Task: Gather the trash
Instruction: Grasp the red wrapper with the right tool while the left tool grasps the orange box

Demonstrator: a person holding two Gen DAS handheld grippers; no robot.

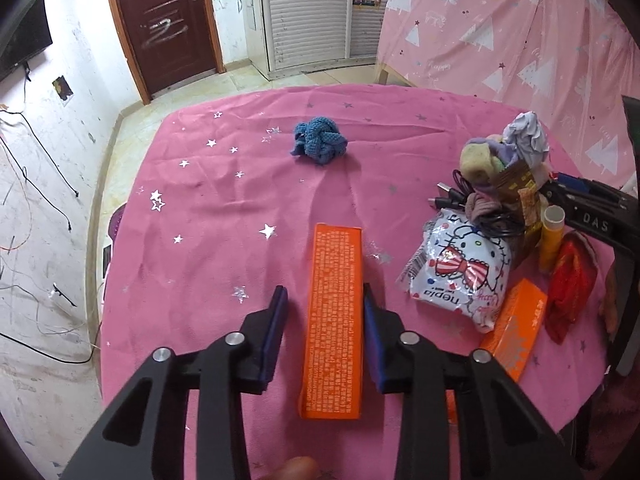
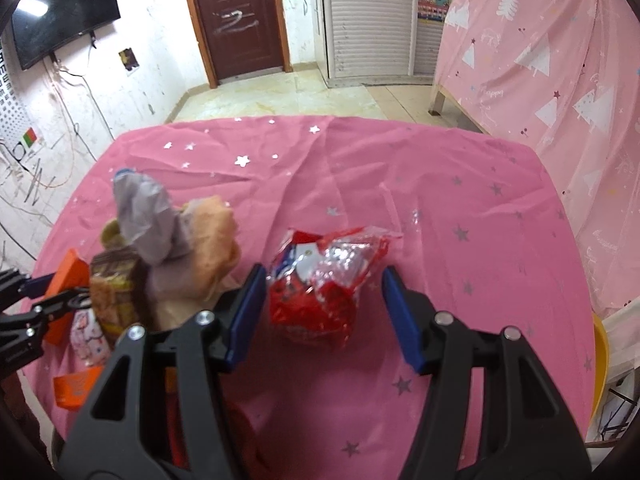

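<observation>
A counter [image 1: 208,216] draped in star-print pink cloth is carrying a blue knitted rag [image 1: 319,141], two orange boxes [image 1: 334,320], a cartoon-print tissue pack [image 1: 456,268], a red wrapper [image 2: 324,288] and what seems a heap of cloths and cables [image 1: 500,176].

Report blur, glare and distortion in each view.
Left wrist view: sharp; fisheye bends the pink star-print tablecloth edge; print on the long orange cardboard box readable. Right wrist view: glare on the crumpled red foil wrapper; nearby trash pile soft.

Soft indoor light, fisheye-bent edges (slightly blurry)
</observation>
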